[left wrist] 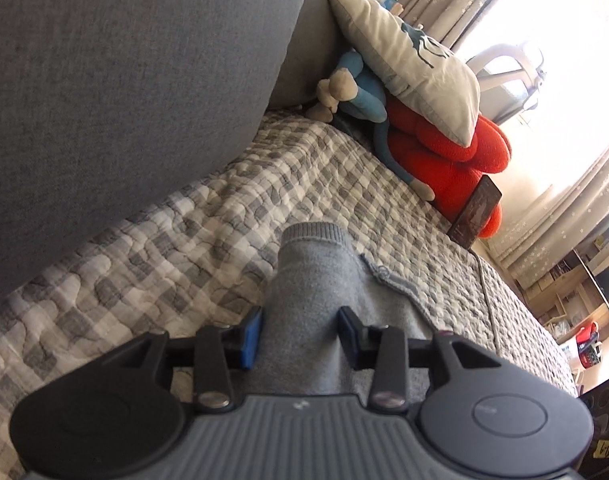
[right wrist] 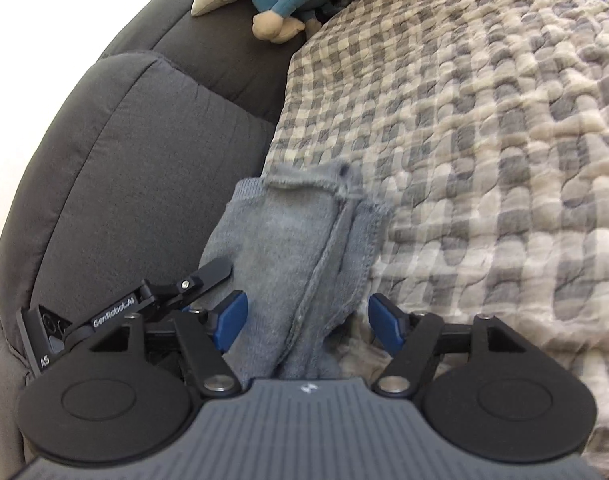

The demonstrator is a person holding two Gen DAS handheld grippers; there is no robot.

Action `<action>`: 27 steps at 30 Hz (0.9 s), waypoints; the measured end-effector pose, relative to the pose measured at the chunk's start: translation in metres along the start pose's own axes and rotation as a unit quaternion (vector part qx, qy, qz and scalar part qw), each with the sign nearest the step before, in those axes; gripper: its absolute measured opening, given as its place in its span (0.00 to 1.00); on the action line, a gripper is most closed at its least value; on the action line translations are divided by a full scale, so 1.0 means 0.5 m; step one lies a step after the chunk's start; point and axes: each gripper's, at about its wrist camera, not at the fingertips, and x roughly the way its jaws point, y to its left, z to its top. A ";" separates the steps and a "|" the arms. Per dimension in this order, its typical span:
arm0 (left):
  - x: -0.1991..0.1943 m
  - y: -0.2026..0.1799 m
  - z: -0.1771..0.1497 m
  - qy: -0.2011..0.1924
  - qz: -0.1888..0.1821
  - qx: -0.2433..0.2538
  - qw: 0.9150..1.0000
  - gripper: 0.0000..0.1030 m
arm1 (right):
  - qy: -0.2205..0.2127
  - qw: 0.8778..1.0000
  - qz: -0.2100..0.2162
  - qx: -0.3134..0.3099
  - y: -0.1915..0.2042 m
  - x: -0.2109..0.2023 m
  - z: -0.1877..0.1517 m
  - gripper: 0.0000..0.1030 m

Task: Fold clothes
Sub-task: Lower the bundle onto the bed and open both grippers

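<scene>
A grey knit garment (left wrist: 308, 280) lies on the checked quilt (left wrist: 164, 248), its ribbed cuff (left wrist: 314, 236) pointing away from me. My left gripper (left wrist: 300, 334) stands open over it, a blue pad on each side of the sleeve, and the fabric spreads on past the right pad. In the right wrist view the same garment (right wrist: 288, 248) is bunched, with a seam running down its middle. My right gripper (right wrist: 308, 318) is open around it: the left pad brushes the fabric and the right pad stands clear. A black linkage of the other gripper (right wrist: 176, 292) rests at the garment's left edge.
The grey sofa back (left wrist: 124, 80) rises close on the left, dark in the right wrist view (right wrist: 124, 160). A white pillow (left wrist: 408, 60), a blue plush toy (left wrist: 360, 92), a red cushion (left wrist: 444, 152) and a dark flat device (left wrist: 476, 212) sit at the far end. The quilt (right wrist: 484, 140) stretches to the right.
</scene>
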 end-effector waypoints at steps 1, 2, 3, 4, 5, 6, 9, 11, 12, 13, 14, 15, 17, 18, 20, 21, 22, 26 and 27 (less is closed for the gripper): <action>-0.012 -0.008 -0.001 -0.012 0.005 0.001 1.000 0.39 | -0.009 1.000 0.000 -0.002 -0.002 -0.007 0.008 0.69; -0.024 -0.016 -0.003 -0.025 0.008 0.002 1.000 0.39 | -0.020 1.000 -0.001 -0.011 -0.002 -0.015 0.015 0.69; -0.037 -0.025 -0.006 -0.037 0.011 0.004 0.999 0.39 | -0.034 0.999 -0.002 -0.025 -0.001 -0.023 0.022 0.69; -0.049 -0.034 -0.009 -0.049 0.013 0.006 0.999 0.38 | -0.049 0.998 -0.003 -0.044 0.000 -0.031 0.026 0.69; -0.063 -0.045 -0.013 -0.061 0.016 0.010 0.998 0.38 | -0.064 0.996 -0.004 -0.067 0.003 -0.037 0.030 0.69; -0.076 -0.060 -0.020 -0.071 0.017 0.020 0.997 0.38 | -0.079 0.992 -0.005 -0.094 0.008 -0.041 0.032 0.64; -0.098 -0.095 -0.046 -0.086 0.024 0.053 0.995 0.38 | -0.103 0.981 0.006 -0.165 0.025 -0.043 0.032 0.52; -0.096 -0.109 -0.065 -0.082 0.026 0.072 0.994 0.38 | -0.112 0.972 0.018 -0.208 0.037 -0.041 0.031 0.47; -0.090 -0.112 -0.075 -0.076 0.027 0.077 0.994 0.38 | -0.111 0.967 0.029 -0.227 0.043 -0.037 0.029 0.44; -0.084 -0.115 -0.087 -0.071 0.027 0.080 0.994 0.38 | -0.107 0.963 0.040 -0.242 0.051 -0.029 0.029 0.41; -0.077 -0.117 -0.099 -0.065 0.027 0.082 0.994 0.38 | -0.096 0.961 0.051 -0.256 0.059 -0.019 0.030 0.40; -0.069 -0.118 -0.112 -0.059 0.028 0.083 0.994 0.38 | -0.081 0.958 0.062 -0.268 0.065 -0.009 0.031 0.39; -0.045 -0.117 -0.136 -0.043 0.033 0.083 0.995 0.38 | -0.052 0.957 0.064 -0.280 0.067 0.014 0.035 0.37; -0.034 -0.117 -0.151 -0.041 0.039 0.087 0.995 0.37 | -0.037 0.956 0.063 -0.284 0.067 0.026 0.037 0.35; -0.022 -0.123 -0.179 -0.054 0.044 0.101 0.992 0.37 | -0.008 0.958 0.038 -0.285 0.052 0.054 0.037 0.31; -0.017 -0.127 -0.187 -0.061 0.048 0.111 0.991 0.37 | -0.002 0.959 0.030 -0.283 0.041 0.060 0.037 0.22; -0.015 -0.133 -0.190 -0.064 0.055 0.119 0.989 0.37 | 0.000 0.959 0.026 -0.282 0.030 0.064 0.035 0.21; -0.025 -0.160 -0.188 -0.068 0.084 0.131 0.985 0.37 | 0.002 0.965 0.039 -0.260 0.021 0.056 0.049 0.21; -0.031 -0.165 -0.187 -0.074 0.087 0.128 0.985 0.37 | 0.000 0.967 0.047 -0.250 0.019 0.050 0.054 0.29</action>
